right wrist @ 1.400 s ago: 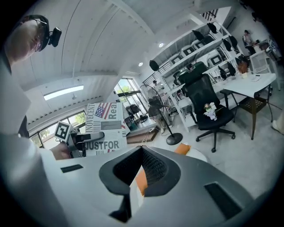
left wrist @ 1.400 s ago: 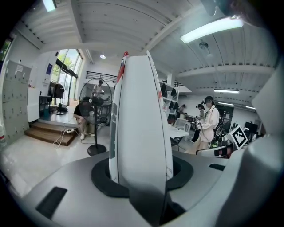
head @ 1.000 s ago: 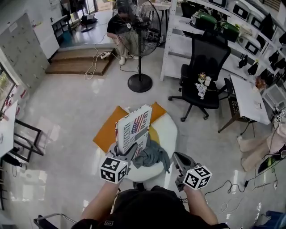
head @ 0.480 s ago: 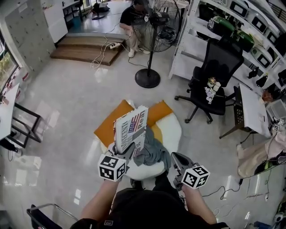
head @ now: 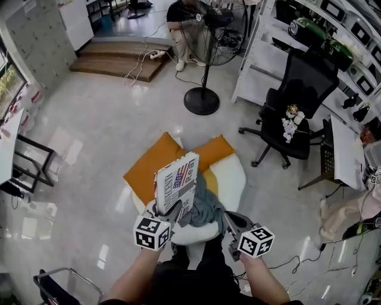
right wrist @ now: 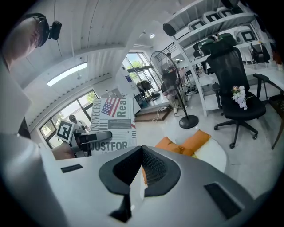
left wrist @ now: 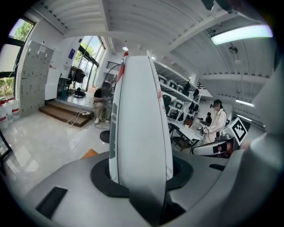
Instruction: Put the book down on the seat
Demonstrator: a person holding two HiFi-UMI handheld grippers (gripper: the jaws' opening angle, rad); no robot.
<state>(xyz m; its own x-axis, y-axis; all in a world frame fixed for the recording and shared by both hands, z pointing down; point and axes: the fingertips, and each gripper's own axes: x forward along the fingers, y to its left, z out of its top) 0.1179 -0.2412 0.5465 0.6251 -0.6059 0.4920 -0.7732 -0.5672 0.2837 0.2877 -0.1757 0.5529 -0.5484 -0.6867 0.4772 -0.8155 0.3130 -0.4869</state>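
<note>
A white book [head: 175, 181] with a flag print on its cover stands upright in my left gripper [head: 171, 211], whose jaws are shut on its lower edge. In the left gripper view the book's spine [left wrist: 142, 128] rises straight out of the jaws. It hangs over the near left part of a round white seat [head: 231, 179], which has orange cushions [head: 149, 170] and a crumpled grey cloth [head: 205, 205] on it. My right gripper [head: 230, 219] is at the seat's near right edge, shut with nothing in it. The right gripper view shows the book's cover [right wrist: 113, 122] to its left.
A standing fan [head: 202, 101] and a black office chair [head: 292, 113] stand beyond the seat. A person [head: 184, 18] sits at the back by a wooden step [head: 116, 59]. A white table [head: 345, 143] and shelves are at the right. Shiny floor surrounds the seat.
Both grippers have come down toward the seat. The book has sunk with the left gripper and has stayed upright in its jaws.
</note>
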